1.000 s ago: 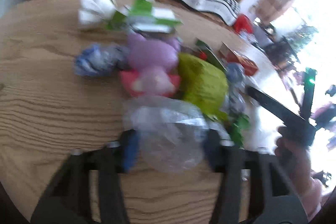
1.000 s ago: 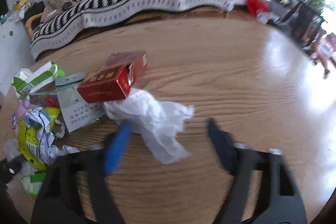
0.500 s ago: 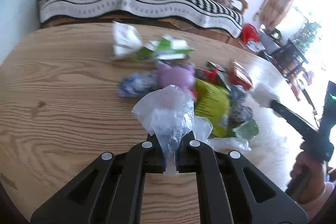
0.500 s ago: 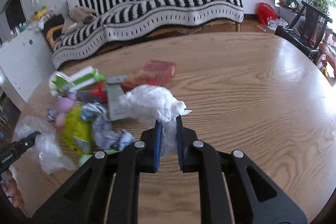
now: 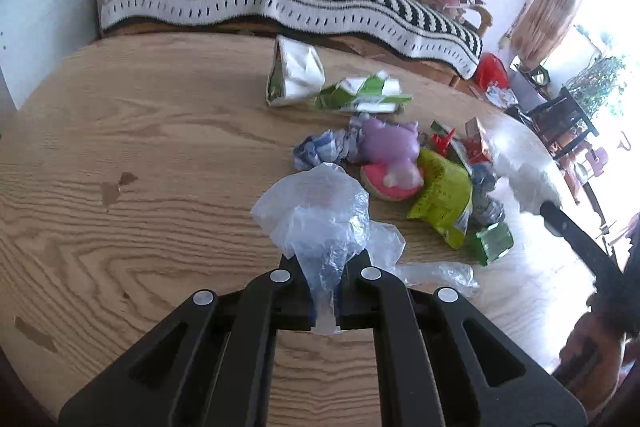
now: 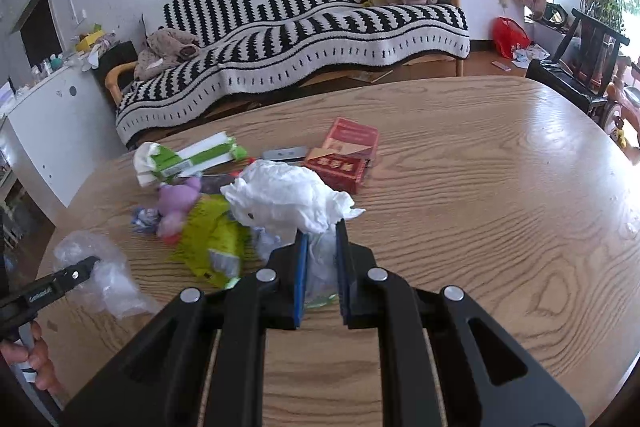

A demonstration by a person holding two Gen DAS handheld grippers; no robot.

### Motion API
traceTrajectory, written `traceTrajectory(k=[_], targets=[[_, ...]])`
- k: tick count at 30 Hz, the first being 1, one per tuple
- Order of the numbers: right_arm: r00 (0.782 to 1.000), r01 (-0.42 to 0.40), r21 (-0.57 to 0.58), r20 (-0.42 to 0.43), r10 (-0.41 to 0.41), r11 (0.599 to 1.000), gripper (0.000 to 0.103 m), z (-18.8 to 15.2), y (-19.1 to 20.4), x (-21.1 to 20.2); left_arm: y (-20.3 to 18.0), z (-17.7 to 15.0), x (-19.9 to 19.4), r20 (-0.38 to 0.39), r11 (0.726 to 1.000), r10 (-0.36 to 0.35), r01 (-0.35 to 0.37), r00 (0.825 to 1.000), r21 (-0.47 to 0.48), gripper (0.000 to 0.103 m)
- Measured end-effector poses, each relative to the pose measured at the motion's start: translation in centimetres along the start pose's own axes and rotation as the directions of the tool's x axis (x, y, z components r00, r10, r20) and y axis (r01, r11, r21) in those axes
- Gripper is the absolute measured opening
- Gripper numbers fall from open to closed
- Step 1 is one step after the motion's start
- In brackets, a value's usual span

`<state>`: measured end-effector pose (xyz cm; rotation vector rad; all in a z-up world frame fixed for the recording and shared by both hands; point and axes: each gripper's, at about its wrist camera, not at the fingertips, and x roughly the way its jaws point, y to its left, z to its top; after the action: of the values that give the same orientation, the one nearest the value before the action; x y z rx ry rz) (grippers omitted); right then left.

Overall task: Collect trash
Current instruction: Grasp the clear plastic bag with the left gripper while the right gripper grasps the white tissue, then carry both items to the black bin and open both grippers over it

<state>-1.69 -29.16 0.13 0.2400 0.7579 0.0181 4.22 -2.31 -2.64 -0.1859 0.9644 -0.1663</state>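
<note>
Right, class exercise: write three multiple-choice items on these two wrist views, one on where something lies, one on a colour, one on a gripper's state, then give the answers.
1. Where do the red cartons lie?
A. on the sofa
B. on the wooden table
C. on the floor

2. What colour is the soft toy?
A. purple
B. orange
C. black

3. What is the left gripper doing?
A. open over the table
B. shut on nothing
C. shut on a clear plastic bag

Answers: B, they rest on the wood; A, its body is purple; C, the jaws pinch the bag's film.
</note>
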Motion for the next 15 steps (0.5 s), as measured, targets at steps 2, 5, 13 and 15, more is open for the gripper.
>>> traceTrajectory(k=[2, 5, 13, 15], targets=[[0.999, -0.025, 0.027, 0.047, 0.024, 0.999, 0.013, 0.0, 0.0, -2.2, -1.1, -0.5, -0.7, 0.019, 1.0, -0.001, 0.001, 1.0, 0.025, 0.004], [0.996, -0.039, 0.048, 0.088, 0.035, 0.998, 0.013, -0.3, -1.2, -6.1, -3.3, -1.6, -1.6, 0.035, 0.997, 0.002, -0.005, 0.999, 0.075, 0.004], [0.993, -0.008, 0.112, 0.118, -0.005, 0.994, 0.013, -5.3, -8.7, -17.8, -14.4, -6.9, -7.1, 0.022, 0.956, -0.189, 0.178, 0.982, 0.235, 0.005], [0.992, 0.015, 0.132, 0.125, -0.031, 0.991, 0.013, -7.1, -10.9, -20.4, -18.2, -9.0, -7.8, -0.039, 0.921, -0.269, 0.269, 0.962, 0.281, 0.005]])
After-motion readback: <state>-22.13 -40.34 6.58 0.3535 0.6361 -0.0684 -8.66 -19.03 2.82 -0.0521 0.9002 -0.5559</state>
